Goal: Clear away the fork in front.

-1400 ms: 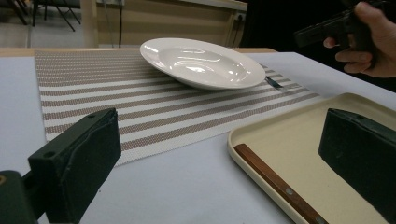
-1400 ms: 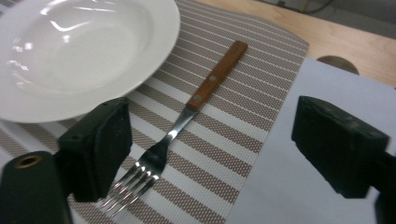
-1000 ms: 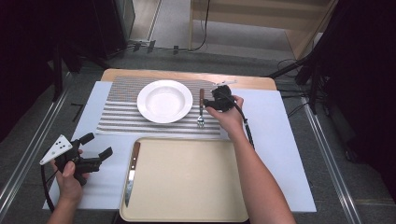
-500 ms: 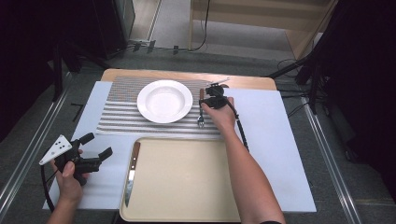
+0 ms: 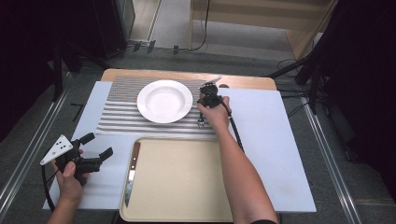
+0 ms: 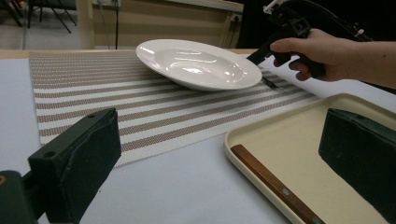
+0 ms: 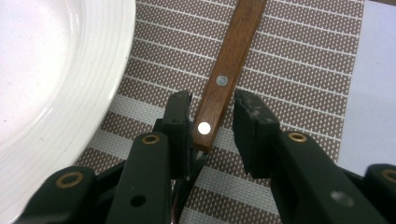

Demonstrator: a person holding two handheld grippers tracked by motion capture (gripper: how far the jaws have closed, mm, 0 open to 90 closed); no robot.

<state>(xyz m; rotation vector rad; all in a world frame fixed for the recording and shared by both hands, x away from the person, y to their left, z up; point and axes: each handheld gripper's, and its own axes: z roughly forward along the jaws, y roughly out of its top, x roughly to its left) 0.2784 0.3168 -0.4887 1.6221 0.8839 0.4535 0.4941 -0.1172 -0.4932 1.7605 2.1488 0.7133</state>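
The right gripper (image 5: 206, 94) is down on the striped placemat (image 5: 121, 114), just at 3 o'clock of the white plate (image 5: 164, 101). Its jaws sit either side of the wooden handle of a fork (image 7: 223, 79), which lies flat on the mat beside the plate. In the right gripper view, the jaws have just been closing in and are nearly on the handle, one pad about touching at the 9 o'clock side and a thin gap left at the 3 o'clock side, so not really pinching it yet. The fork's tines poke out from under the hand in the high view.

The left gripper (image 5: 93, 154) hovers over the white surface (image 5: 271, 140) at about 8 o'clock from the plate, jaws spread wide with nothing between them.

The cream tray (image 5: 177, 182) sits at 6 o'clock of the mat, with a wooden-handled knife (image 5: 131, 173) lying along its 9 o'clock edge.
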